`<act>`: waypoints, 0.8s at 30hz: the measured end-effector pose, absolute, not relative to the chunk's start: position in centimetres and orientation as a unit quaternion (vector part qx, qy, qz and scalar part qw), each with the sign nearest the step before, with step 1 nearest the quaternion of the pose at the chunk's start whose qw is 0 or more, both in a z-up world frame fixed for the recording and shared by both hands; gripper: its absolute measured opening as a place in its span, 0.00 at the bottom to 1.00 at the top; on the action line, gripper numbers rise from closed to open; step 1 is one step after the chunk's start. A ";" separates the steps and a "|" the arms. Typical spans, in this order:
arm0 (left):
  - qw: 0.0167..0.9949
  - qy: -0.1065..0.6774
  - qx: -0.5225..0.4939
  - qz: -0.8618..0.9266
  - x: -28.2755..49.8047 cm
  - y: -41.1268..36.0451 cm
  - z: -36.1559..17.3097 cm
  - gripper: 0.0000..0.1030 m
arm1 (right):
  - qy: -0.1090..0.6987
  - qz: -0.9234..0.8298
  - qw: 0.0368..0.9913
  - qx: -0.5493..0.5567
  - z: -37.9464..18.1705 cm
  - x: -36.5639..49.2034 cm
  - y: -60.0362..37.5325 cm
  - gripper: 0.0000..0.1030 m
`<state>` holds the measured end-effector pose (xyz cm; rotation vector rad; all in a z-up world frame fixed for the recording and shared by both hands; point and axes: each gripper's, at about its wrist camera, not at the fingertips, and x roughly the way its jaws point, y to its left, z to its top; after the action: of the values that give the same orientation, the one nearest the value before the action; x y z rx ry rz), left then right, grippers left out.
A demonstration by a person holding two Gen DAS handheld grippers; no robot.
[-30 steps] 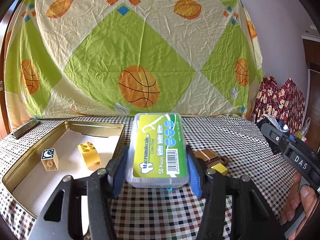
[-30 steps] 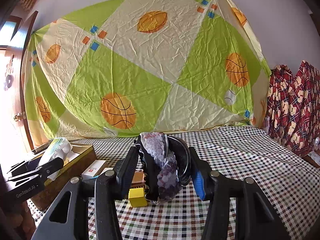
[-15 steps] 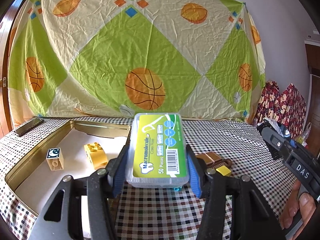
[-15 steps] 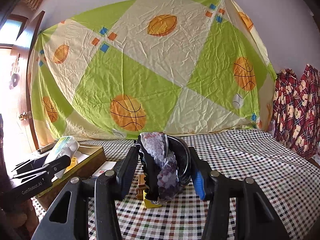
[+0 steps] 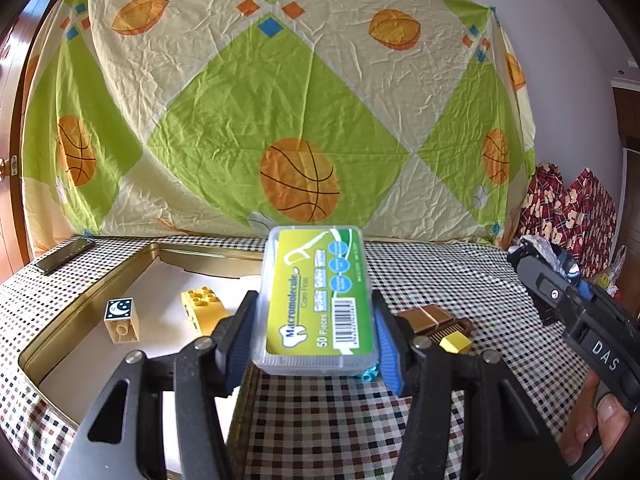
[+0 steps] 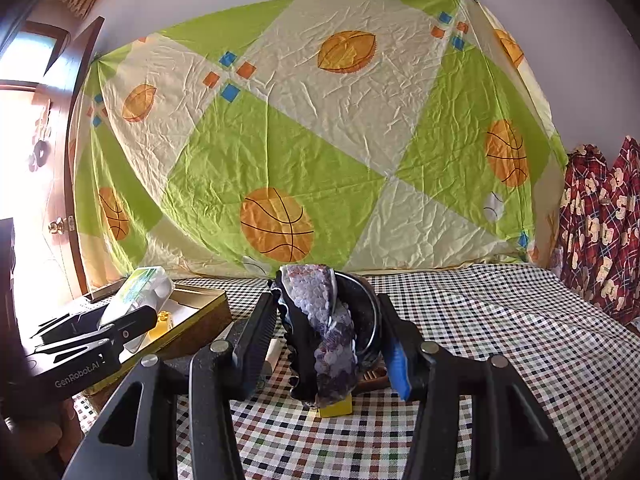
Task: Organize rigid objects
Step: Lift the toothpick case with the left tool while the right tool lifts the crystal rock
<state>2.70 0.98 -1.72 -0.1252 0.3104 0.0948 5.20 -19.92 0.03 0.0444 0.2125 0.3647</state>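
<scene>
At the far left of the left wrist view a dark phone-like slab (image 5: 64, 255) is seen on the checked tablecloth (image 5: 440, 280); next to it lies the gold tin tray (image 5: 80, 312), open, and inside it a cream block with a moon print (image 5: 121, 320) and a yellow studded brick (image 5: 202, 310) are set apart from each other on the pale floor; further right the left gripper (image 5: 316, 340) is closed on a clear floss-pick box (image 5: 318, 300), which is clamped flat by its long sides between the blue pads and is held above the tray's right rim; beyond it a brown comb-like piece (image 5: 436, 322) and a small yellow cube (image 5: 456, 343) are left on the cloth, with a scrap of blue plastic (image 5: 366, 374) showing under the box; at the right edge the right gripper (image 6: 328, 336) is seen, and in its own view it is shut on a sequinned pouch with a metal ring (image 6: 332, 320), carried above the cube. The step in hand is judged to be carrying: both items are gripped and none is yet placed. For the next move, the box would need to be shifted left over the bare tray floor, clear of both bricks, lowered level, and only then released; the pouch would need its own free spot.
</scene>
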 end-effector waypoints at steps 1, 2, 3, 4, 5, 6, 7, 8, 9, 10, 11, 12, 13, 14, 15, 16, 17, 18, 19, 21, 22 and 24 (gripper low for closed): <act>0.985 0.155 -0.062 0.048 2.7 1.1 -1.7 0.51 | 0.105 0.182 0.977 0.021 0.1 5.2 -19.7 0.51; 0.985 0.155 -0.063 0.049 2.6 1.3 -1.7 0.51 | 0.105 0.184 0.977 0.021 0.1 5.2 -19.6 0.51; 0.985 0.155 -0.063 0.050 2.6 1.4 -1.7 0.51 | 0.105 0.186 0.977 0.020 0.1 5.1 -19.4 0.51; 0.985 0.155 -0.063 0.051 2.6 1.6 -1.7 0.51 | 0.105 0.188 0.976 0.018 0.1 5.1 -19.2 0.51; 0.984 0.156 -0.064 0.051 2.6 1.7 -1.7 0.51 | 0.105 0.190 0.976 0.017 0.0 5.1 -19.0 0.51; 0.984 0.156 -0.064 0.052 2.6 1.9 -1.7 0.51 | 0.105 0.191 0.976 0.017 0.0 5.1 -18.8 0.51; 0.984 0.157 -0.064 0.053 2.6 2.0 -1.7 0.51 | 0.104 0.194 0.975 0.015 0.0 5.0 -18.6 0.51; 0.984 0.157 -0.064 0.053 2.6 2.1 -1.7 0.51 | 0.104 0.195 0.975 0.015 0.0 4.9 -18.4 0.51; 0.984 0.157 -0.065 0.054 2.6 2.2 -1.7 0.51 | 0.104 0.197 0.975 0.014 0.0 4.9 -18.2 0.51; 0.984 0.157 -0.065 0.055 2.6 2.3 -1.7 0.51 | 0.105 0.199 0.974 0.013 0.0 4.9 -18.0 0.51; 0.984 0.157 -0.065 0.057 2.5 2.4 -1.8 0.51 | 0.105 0.201 0.974 0.011 -0.1 4.8 -17.7 0.51; 0.984 0.157 -0.065 0.058 2.5 2.6 -1.8 0.51 | 0.105 0.203 0.974 0.010 -0.1 4.8 -17.5 0.51; 0.984 0.157 -0.065 0.059 2.5 2.6 -1.7 0.51 | 0.105 0.205 0.973 0.009 0.0 4.8 -17.2 0.51; 0.984 0.157 -0.066 0.060 2.4 2.8 -1.7 0.51 | 0.105 0.208 0.973 0.008 0.0 4.7 -17.0 0.51; 0.984 0.157 -0.066 0.061 2.4 2.9 -1.7 0.51 | 0.105 0.210 0.972 0.007 0.0 4.6 -16.8 0.51; 0.983 0.157 -0.066 0.062 2.4 3.0 -1.8 0.51 | 0.104 0.212 0.972 0.005 0.0 4.6 -16.5 0.51; 0.983 0.158 -0.066 0.062 2.4 3.1 -1.8 0.51 | 0.104 0.215 0.971 0.004 0.0 4.5 -16.3 0.51; 0.983 0.157 -0.067 0.063 2.3 3.2 -1.7 0.51 | 0.104 0.217 0.971 0.003 0.0 4.4 -16.0 0.51; 0.983 0.157 -0.067 0.064 2.3 3.3 -1.8 0.51 | 0.104 0.219 0.970 0.001 0.0 4.3 -15.8 0.51; 0.983 0.157 -0.066 0.065 2.2 3.5 -1.7 0.51 | 0.104 0.224 0.969 -0.001 0.0 4.3 -15.3 0.51; 0.983 0.157 -0.067 0.066 2.1 3.6 -1.7 0.51 | 0.104 0.226 0.969 -0.002 0.0 4.2 -15.1 0.51; 0.983 0.157 -0.067 0.067 2.1 3.8 -1.7 0.51 | 0.103 0.229 0.968 -0.003 0.0 4.1 -14.7 0.51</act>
<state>2.06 3.76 -1.74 -0.1342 0.3150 0.1349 4.07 -14.71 -0.01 -0.0065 0.2086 0.4637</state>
